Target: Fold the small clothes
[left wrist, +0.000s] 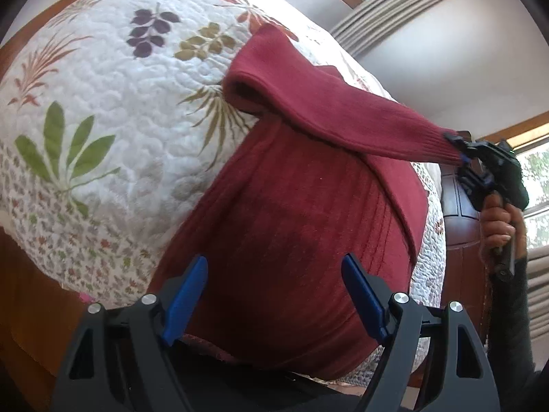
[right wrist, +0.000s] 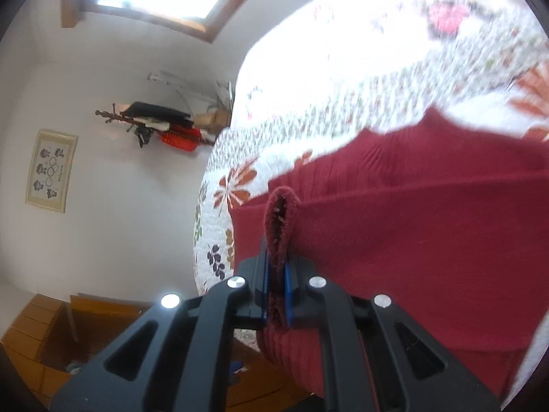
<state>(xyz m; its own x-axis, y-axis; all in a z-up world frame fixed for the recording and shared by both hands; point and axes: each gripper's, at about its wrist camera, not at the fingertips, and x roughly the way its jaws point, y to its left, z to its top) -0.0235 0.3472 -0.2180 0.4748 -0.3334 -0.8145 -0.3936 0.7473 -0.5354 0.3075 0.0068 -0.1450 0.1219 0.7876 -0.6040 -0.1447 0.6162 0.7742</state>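
On the white quilted bedspread with printed leaves (left wrist: 103, 103) lies a dark red knitted sweater (left wrist: 291, 233), the left gripper (left wrist: 274, 274) hovering over its body with blue fingers spread wide and empty, while the right gripper (right wrist: 276, 295) pinches the ribbed sleeve cuff (right wrist: 279, 219) tight, lifting it.

Left tongs (left wrist: 274, 295) spread; right tongs (right wrist: 276, 292) clamped

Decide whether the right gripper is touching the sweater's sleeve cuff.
Touching. The right wrist view shows the right gripper with its blue pads pressed on both sides of the ribbed sleeve cuff of the dark red sweater.
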